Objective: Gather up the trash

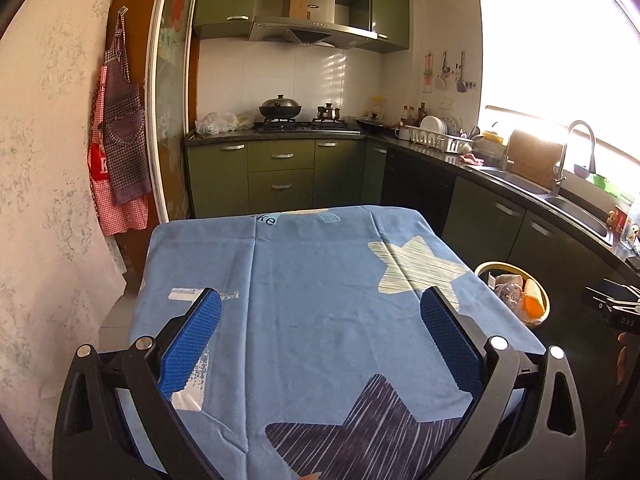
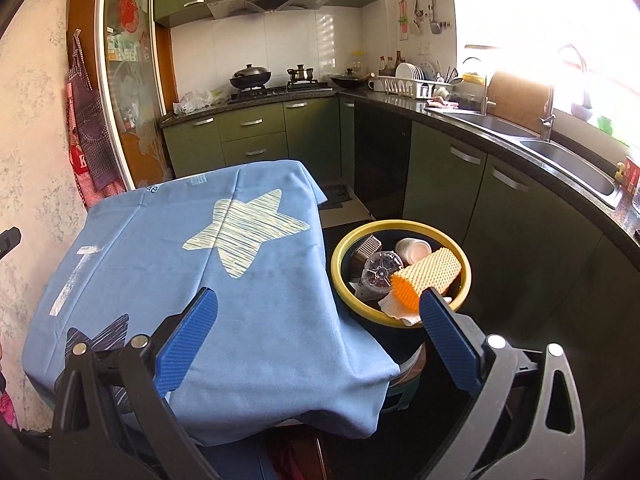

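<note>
**Check the worktop before calling it done**

Both the left gripper [image 1: 320,334] and right gripper [image 2: 318,336] have jaws spread, holding nothing. The trash sits in the yellow-rimmed bin [image 2: 400,274], just beyond the right jaw. Sweep the blue cloth [image 1: 304,280] between the jaws for leftovers.

A yellow-rimmed black bin [image 2: 400,276] stood just ahead of the right gripper [image 2: 318,314], by its right finger, holding a foam net sleeve [image 2: 430,270], clear plastic cup [image 2: 380,270], white cup [image 2: 412,249] and crumpled paper [image 2: 398,306].
</note>
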